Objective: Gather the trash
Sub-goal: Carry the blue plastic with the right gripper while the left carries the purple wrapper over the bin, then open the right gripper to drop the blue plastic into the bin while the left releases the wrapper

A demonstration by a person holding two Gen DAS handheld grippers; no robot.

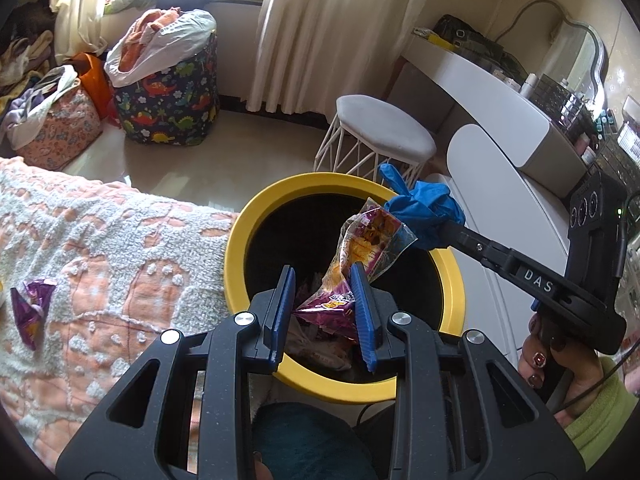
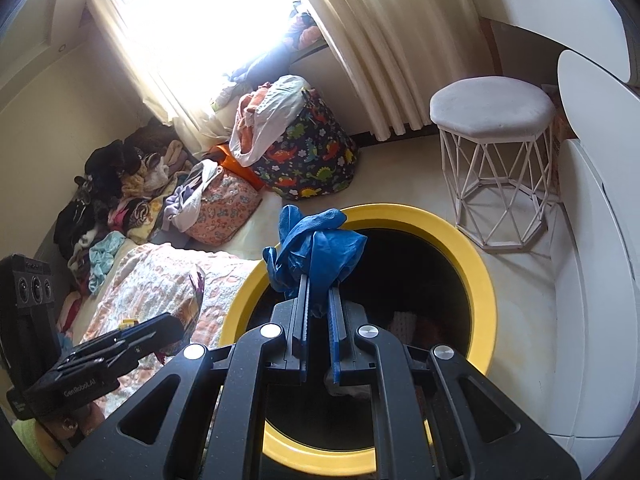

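Observation:
A yellow-rimmed black bin [image 1: 240, 248] [image 2: 482, 280] stands beside the bed. My left gripper [image 1: 323, 276] hangs over its mouth, shut on a crumpled purple and orange snack wrapper [image 1: 368, 240] that sticks up past the fingers. My right gripper [image 2: 318, 280] is shut on a bunched blue glove [image 2: 316, 240]. It also hangs over the bin, in the left wrist view at the far right rim [image 1: 440, 226], with the glove [image 1: 424, 204] touching the wrapper's top. A second purple wrapper [image 1: 30, 308] lies on the bed blanket [image 1: 100, 240]. Paper trash [image 1: 320, 354] lies at the bin's bottom.
A white wire-legged stool [image 1: 384, 128] [image 2: 492, 104] stands just beyond the bin. A white dressing table [image 1: 500, 108] runs along the right. A dinosaur-print laundry bag [image 1: 168, 100] and a pink bag [image 1: 60, 128] sit by the curtain. A person's hand [image 1: 560, 364] grips the right handle.

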